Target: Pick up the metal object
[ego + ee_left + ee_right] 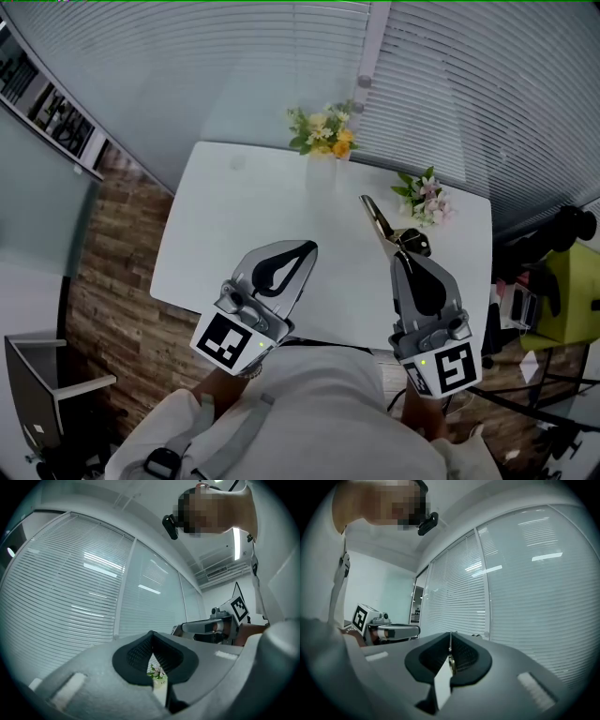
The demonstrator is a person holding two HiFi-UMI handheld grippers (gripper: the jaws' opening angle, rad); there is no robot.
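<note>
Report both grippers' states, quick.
Left gripper: closed, nothing between its jaws.
Right gripper: closed on the metal object.

1. A white table (pixel 234 206) stands on a floor (pixel 108 291) of brown wood planks.
2. Behind the table, glass walls covered by closed white blinds (pixel 487 84) meet at a pale corner post (pixel 375 42).
3. A long ceiling light (pixel 236 543) glows white overhead, and bright streaks lie across the blinds.
4. A grey cabinet (pixel 37 398) stands on the floor at the lower left, well apart from the table.
</note>
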